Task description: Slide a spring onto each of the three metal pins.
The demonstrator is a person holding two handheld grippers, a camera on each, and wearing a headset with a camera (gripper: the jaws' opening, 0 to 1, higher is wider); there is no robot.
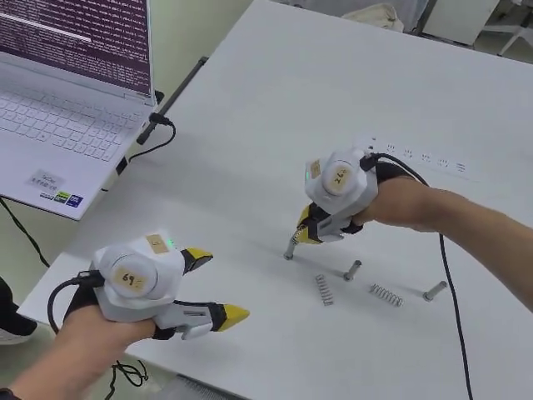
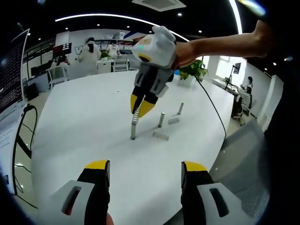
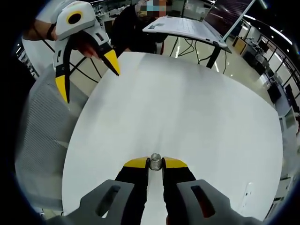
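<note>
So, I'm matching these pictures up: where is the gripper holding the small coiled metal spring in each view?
Head view: white, yellow-tipped right gripper, centre, above the upright metal pin.
Left gripper view: right gripper, upper centre, over that pin.
Right gripper view: right gripper, bottom centre, shut on the coiled metal spring.
Shared landmark: the open left gripper.

Left pin (image 1: 289, 248), middle pin (image 1: 353, 269) and right pin (image 1: 435, 291) stand in a row near the front edge of the tabletop (image 1: 275, 100). First spring (image 1: 323, 289) lies between left and middle pins, second spring (image 1: 386, 294) between middle and right pins, third spring (image 2: 136, 114) over the left pin.
</note>
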